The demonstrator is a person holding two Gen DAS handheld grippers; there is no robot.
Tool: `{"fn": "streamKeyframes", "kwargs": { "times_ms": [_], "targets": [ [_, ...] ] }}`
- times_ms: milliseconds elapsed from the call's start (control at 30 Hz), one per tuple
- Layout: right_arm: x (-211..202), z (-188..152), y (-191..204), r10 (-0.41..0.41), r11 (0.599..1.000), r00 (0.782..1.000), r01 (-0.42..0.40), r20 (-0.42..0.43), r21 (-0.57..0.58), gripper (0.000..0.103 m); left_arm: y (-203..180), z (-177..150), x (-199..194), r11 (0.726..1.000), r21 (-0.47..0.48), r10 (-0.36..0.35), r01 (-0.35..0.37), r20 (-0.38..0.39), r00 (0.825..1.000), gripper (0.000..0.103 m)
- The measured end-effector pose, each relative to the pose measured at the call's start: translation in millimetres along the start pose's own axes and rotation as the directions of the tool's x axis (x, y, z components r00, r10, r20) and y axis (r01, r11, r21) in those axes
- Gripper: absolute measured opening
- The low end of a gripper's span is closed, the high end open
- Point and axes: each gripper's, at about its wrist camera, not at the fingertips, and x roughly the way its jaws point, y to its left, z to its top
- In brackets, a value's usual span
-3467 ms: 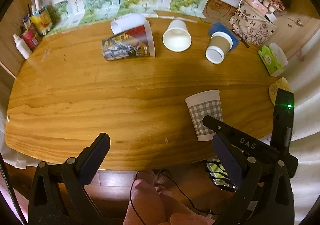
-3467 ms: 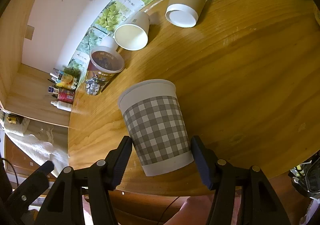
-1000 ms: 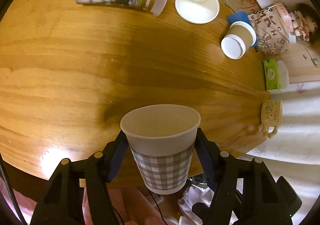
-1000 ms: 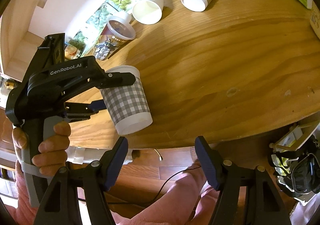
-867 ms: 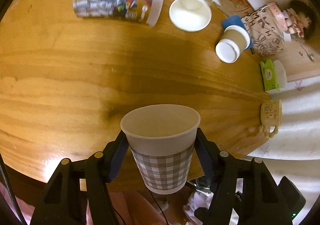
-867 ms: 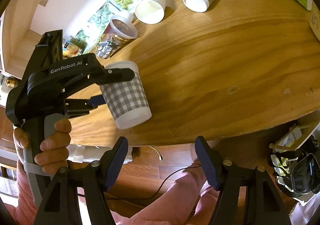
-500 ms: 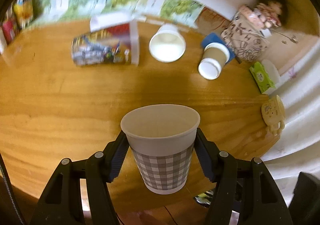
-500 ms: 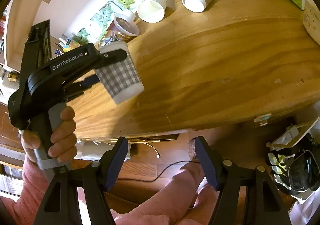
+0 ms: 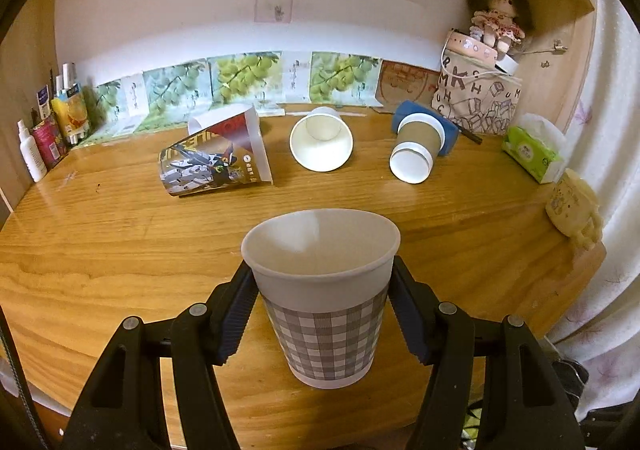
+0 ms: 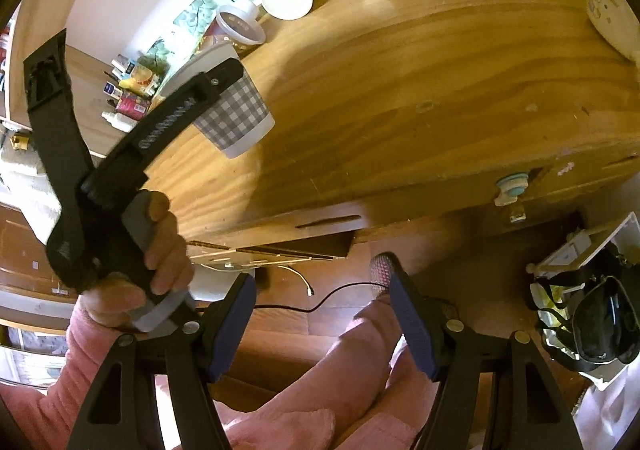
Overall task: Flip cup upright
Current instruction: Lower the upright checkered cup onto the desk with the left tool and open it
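My left gripper (image 9: 322, 310) is shut on the grey-checked paper cup (image 9: 324, 314). The cup stands mouth up, over the near part of the wooden table (image 9: 120, 242), its base close to the surface; contact is unclear. In the right wrist view the same cup (image 10: 236, 117) shows tilted in the left gripper (image 10: 200, 89), just above the table. My right gripper (image 10: 322, 314) is open and empty, pulled back below the table's front edge, over pink-clad legs.
Three other cups lie on their sides at the back: a printed cup (image 9: 212, 161), a white cup (image 9: 322, 141) and a brown-sleeved cup (image 9: 416, 149). Bottles (image 9: 44, 137) stand at back left. A bag with a doll (image 9: 480, 97), a tissue pack (image 9: 532, 153) and a mug (image 9: 572, 205) are at right.
The left gripper has turned the checked cup mouth up and brought it level over the table. The right gripper has drawn back and down below the table edge.
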Motion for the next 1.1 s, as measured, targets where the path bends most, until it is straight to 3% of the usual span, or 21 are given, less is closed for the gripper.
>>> {"fn": "streamKeyframes", "kwargs": {
  "times_ms": [200,567,733,1000,1100],
  "targets": [
    [1,-2,-6,-0.015,0.999,1.000,0.015,-0.017,-0.036,0.070,-9,-12,1,0.996,0.041,0.069,-0.073,0.101,0.993,0.068],
    [12,-3,-16,-0.042,0.998,0.998,0.039,-0.056,-0.043,0.070,-18,-31,-2,0.987,0.094,0.113,-0.131,0.178,0.978,0.071],
    [11,0,-17,-0.041,0.998,0.998,0.038,-0.054,-0.047,0.070,-23,-34,-1,0.981,0.146,0.110,-0.128,0.126,0.986,0.071],
    [12,4,-22,-0.039,0.999,0.997,0.037,-0.063,-0.037,0.070,-23,-40,-4,0.982,0.144,0.112,-0.120,0.066,0.992,0.071],
    [13,5,-25,-0.036,0.999,0.997,0.033,-0.072,-0.034,0.073,-24,-42,-5,0.984,0.134,0.117,-0.117,0.004,0.993,0.071]
  ]
}}
